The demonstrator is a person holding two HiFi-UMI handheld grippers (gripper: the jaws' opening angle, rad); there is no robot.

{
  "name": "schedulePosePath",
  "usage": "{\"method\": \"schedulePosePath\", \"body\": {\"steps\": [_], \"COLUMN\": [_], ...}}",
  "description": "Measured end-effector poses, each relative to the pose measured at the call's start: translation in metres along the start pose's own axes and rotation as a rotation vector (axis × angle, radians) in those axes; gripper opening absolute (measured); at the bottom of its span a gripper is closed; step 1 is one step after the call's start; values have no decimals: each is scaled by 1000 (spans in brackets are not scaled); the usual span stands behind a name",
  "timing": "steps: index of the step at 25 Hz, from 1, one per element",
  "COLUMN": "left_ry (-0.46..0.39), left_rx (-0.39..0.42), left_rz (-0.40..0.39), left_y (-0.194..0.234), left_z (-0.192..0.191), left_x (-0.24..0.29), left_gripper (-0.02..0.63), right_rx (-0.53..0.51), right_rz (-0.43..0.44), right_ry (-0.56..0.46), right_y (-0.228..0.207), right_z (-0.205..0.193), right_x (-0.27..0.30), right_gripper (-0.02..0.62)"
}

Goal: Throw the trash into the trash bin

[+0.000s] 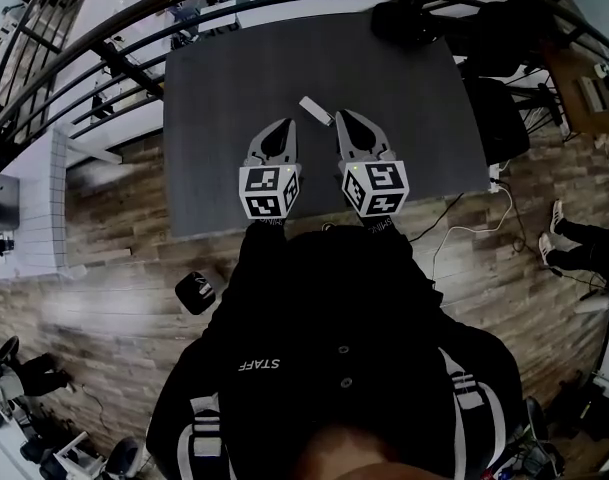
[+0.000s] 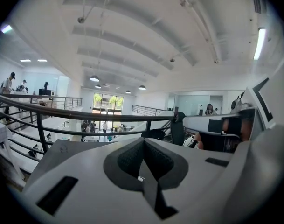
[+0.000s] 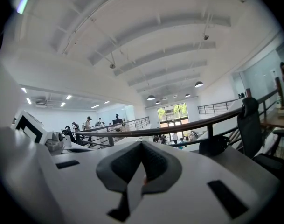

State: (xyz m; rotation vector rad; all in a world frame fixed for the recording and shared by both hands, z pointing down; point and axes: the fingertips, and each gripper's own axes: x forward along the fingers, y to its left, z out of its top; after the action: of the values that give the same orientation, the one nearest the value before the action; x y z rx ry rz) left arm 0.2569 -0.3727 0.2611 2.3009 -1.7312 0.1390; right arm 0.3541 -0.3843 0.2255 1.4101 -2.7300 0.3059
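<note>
**White right gripper [image 3: 142, 154] closed tight**

Its dark grey padded jaws meet along one seam. Beyond, a dark curved metal railing [image 3: 179, 127] crosses the view and a black office chair [image 3: 250, 125] stands at the right, under a white beamed ceiling [image 3: 146, 45]

The trash [image 1: 315, 109], a small pale oblong piece, lies flat and diagonally on the dark grey table [image 1: 234, 88], near its middle

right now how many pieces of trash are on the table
1: a small white piece on the grey table, just beyond and between the tips of the left gripper and right gripper. More could be hidden under the grippers.
</note>
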Motion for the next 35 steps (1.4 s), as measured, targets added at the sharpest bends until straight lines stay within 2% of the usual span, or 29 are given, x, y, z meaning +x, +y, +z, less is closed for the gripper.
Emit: {"method": "schedulePosePath", "body": {"steps": [6,17,22,31,35], "left_ry": [-11,47,114,243,277], "left_rx": [-30,-79,-128,-197,-219], "left_rz": [3,54,78,143,152], "left_y": [6,17,28,34,33], "left_z": [3,-17,-44,-104,-125], "left_x": [7,31,39,69,87], "left_gripper": [0,0,0,0,0], "right_rx": [3,7,26,5,-16], "right_rz": [10,17,31,95,112], "right_ry": [8,95,195,410,468], "right_y": [-3,-29,-40,-68,-81], "right_z": [-2,-26,-60,-137,-162], "right_x": [11,38,52,74,89], "right_gripper": [15,15,15,17,17]}}
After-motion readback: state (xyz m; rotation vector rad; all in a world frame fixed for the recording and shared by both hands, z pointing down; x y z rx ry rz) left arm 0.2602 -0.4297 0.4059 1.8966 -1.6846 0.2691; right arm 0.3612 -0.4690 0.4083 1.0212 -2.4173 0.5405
